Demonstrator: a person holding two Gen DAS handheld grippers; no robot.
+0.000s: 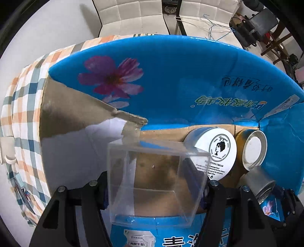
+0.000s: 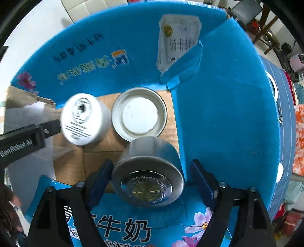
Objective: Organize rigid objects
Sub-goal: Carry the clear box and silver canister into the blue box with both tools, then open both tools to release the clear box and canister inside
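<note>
A clear plastic box (image 1: 153, 184) is held between the fingers of my left gripper (image 1: 154, 187) inside a blue milk carton box (image 1: 171, 79). A white cream jar (image 1: 214, 150) and an open silver lid (image 1: 253, 150) lie on the box floor to its right. A silver tin (image 2: 150, 174) lies on its side between the fingers of my right gripper (image 2: 152, 180), whose jaws stand apart; the left finger is near the tin and the right finger is clear of it. The tin also shows in the left wrist view (image 1: 260, 182). The jar (image 2: 83, 118) and lid (image 2: 139, 114) lie beyond it.
The carton stands on a checked tablecloth (image 1: 24, 106). A torn brown flap (image 1: 81, 112) leans at the box's left. White chairs (image 1: 131, 17) stand behind. My left gripper's arm (image 2: 24, 140) reaches in from the left in the right wrist view.
</note>
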